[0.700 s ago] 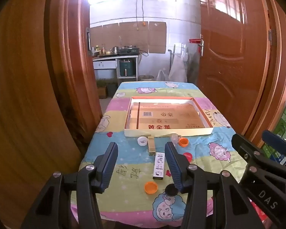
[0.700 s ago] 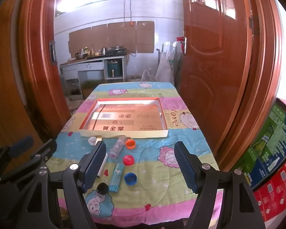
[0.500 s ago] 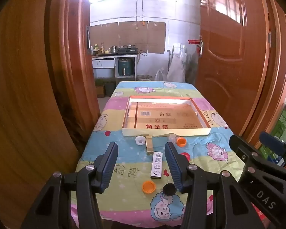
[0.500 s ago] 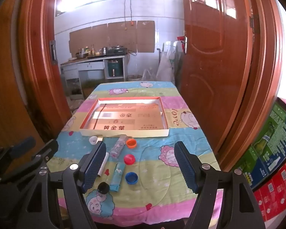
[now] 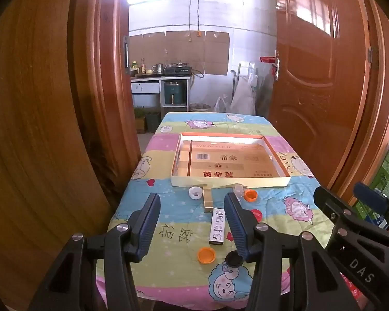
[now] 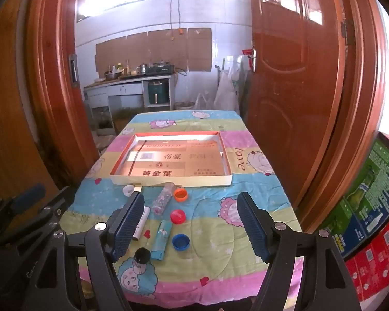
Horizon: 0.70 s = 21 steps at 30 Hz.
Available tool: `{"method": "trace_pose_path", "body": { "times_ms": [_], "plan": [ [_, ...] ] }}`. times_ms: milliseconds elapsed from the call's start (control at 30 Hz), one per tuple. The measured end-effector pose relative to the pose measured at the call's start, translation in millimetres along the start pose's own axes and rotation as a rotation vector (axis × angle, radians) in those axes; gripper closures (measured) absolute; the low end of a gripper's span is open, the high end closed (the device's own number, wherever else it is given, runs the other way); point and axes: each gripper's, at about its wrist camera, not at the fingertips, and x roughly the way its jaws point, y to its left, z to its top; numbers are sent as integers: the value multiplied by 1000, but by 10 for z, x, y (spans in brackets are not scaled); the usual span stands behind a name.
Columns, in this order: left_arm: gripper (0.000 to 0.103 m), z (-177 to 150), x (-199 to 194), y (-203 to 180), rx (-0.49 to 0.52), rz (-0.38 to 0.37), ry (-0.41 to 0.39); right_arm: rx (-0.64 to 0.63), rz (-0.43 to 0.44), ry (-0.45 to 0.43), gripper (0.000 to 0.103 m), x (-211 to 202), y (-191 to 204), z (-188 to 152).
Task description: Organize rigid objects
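Cardboard tray [image 5: 229, 182] sits empty mid-table while caps and small boxes [image 6: 162, 239] lie scattered just before it; both the left gripper [image 5: 192, 220] and right gripper [image 6: 190, 223] hover wide open, holding nothing, so probably the first pick comes next

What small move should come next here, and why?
Probably lower the open right gripper onto the red bottle cap: it lies loose between the spread fingers, and the shallow cardboard tray beyond it holds nothing yet.
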Motion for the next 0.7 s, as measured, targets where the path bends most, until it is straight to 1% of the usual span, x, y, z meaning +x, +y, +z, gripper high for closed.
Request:
{"method": "trace_pose_path", "body": {
  "times_ms": [700],
  "plan": [
    [51,3,5,26,4,-5,-1,1,4,0,27,42,26,10]
  ]
}}
